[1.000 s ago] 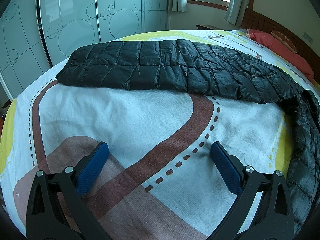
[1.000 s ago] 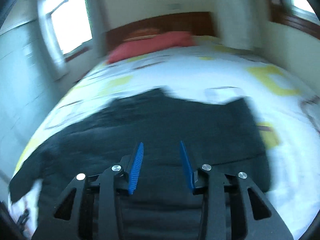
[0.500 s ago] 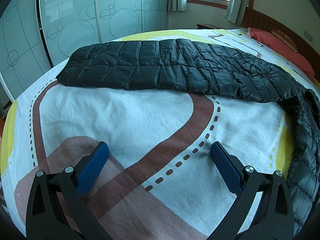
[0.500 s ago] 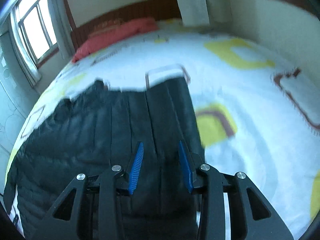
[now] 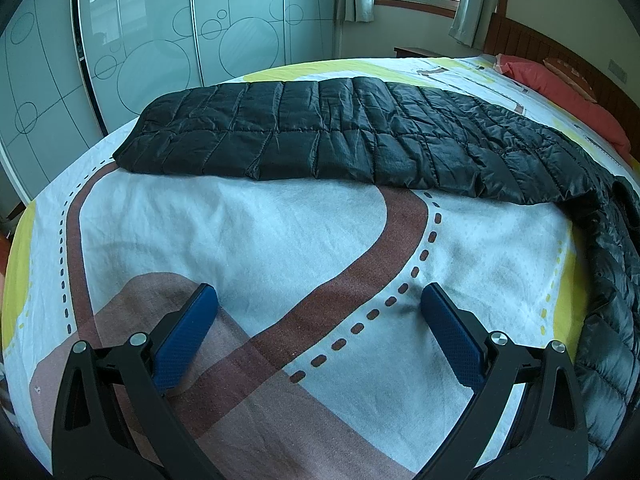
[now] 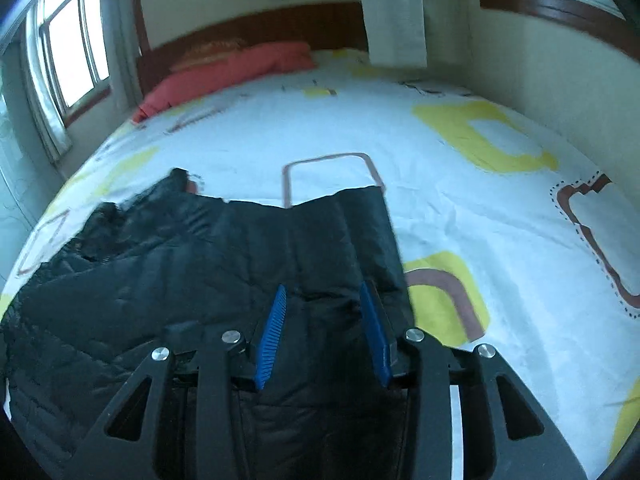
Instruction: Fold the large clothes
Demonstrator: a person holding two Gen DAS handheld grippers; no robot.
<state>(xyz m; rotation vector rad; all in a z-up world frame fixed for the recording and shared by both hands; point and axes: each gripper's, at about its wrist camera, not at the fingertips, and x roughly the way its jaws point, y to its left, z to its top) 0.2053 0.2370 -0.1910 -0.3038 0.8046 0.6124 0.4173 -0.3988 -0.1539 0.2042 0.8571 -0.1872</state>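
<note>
A black quilted jacket [image 5: 340, 136] lies spread across the far half of the patterned bedsheet [image 5: 280, 232], and its right part runs down past the bed's right edge. My left gripper [image 5: 318, 292] stands wide open low over bare sheet, well short of the jacket, with nothing between its fingers. In the right wrist view the jacket [image 6: 180, 264] fills the lower left, with a sleeve [image 6: 360, 224] lying straight ahead. My right gripper [image 6: 324, 290] has puffy black fabric bunched between its blue pads, and its jaws are opening slightly.
A red pillow [image 5: 560, 92] and a wooden headboard [image 6: 260, 24] are at the bed's head. Frosted sliding wardrobe doors [image 5: 160, 40] stand beyond the left side. A cream wall [image 6: 560, 80] runs close along the far side. Windows with curtains [image 6: 392, 8] sit behind.
The right gripper has swung to the right and sunk lower over the jacket, so the sleeve now lies straight ahead of it. The left gripper and its view are unchanged.
</note>
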